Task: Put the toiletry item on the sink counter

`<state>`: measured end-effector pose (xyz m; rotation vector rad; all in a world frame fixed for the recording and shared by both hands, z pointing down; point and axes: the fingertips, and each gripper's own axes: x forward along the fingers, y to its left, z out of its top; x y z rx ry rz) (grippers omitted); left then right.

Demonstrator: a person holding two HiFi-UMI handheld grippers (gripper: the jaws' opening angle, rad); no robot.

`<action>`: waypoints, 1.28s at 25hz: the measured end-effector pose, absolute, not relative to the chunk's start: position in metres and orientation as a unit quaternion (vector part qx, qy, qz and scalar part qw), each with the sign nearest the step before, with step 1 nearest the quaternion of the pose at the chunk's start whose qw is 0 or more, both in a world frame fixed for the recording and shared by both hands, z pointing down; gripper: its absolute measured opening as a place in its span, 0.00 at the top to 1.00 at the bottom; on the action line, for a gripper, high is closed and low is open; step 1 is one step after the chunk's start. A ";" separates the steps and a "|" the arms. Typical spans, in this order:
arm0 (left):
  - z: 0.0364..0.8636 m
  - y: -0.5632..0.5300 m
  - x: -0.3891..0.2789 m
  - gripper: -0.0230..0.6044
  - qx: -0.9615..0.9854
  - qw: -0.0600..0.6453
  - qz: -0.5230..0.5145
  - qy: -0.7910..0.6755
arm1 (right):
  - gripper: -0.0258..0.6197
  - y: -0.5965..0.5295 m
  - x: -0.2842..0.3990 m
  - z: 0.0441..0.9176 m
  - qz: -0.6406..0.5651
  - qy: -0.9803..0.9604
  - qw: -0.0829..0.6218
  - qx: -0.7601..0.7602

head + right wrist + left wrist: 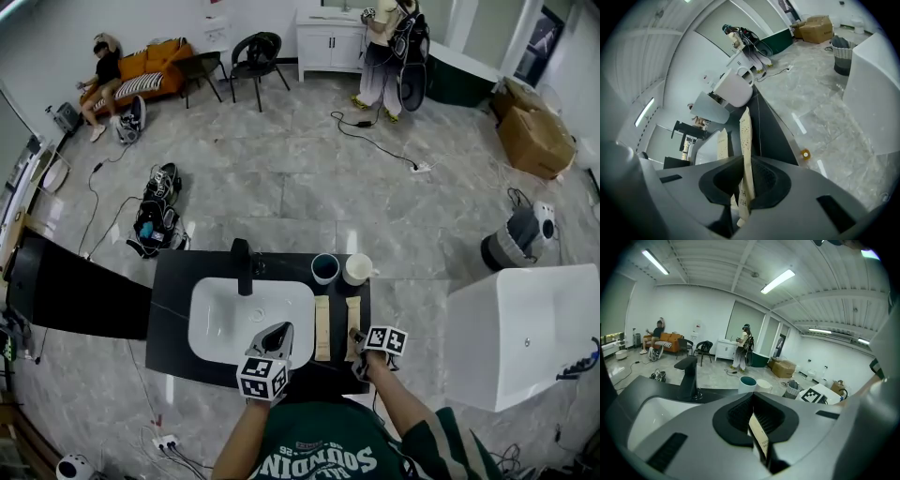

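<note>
1. The right claw (744, 164) pinches the packet (746, 133) low over the tabletop (173, 281), beside another packet (322, 328).
2. The left claw (753, 401) is slightly spread and empty.
3. This looks like the placing step; next, lay the packet flat and release it.

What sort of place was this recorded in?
Probably a studio or showroom hall mocked up as a bathroom: a freestanding sink counter and white bathtub stand on an open tiled floor with a sofa and cardboard boxes.
</note>
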<state>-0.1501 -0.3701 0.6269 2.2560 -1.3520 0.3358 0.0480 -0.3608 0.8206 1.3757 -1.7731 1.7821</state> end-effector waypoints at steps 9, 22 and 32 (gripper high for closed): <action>0.632 -0.372 -0.152 0.94 0.824 0.256 0.111 -0.493 | 0.72 -0.356 0.048 0.834 0.596 -0.608 0.192 0.489; 0.626 -0.371 -0.143 0.94 0.831 0.250 0.107 -0.485 | 0.69 -0.353 0.069 0.821 0.552 -0.625 0.211 0.509; 0.617 -0.374 -0.130 0.94 0.842 0.236 0.105 -0.474 | 0.84 -0.375 0.068 0.748 0.416 -0.718 0.210 0.517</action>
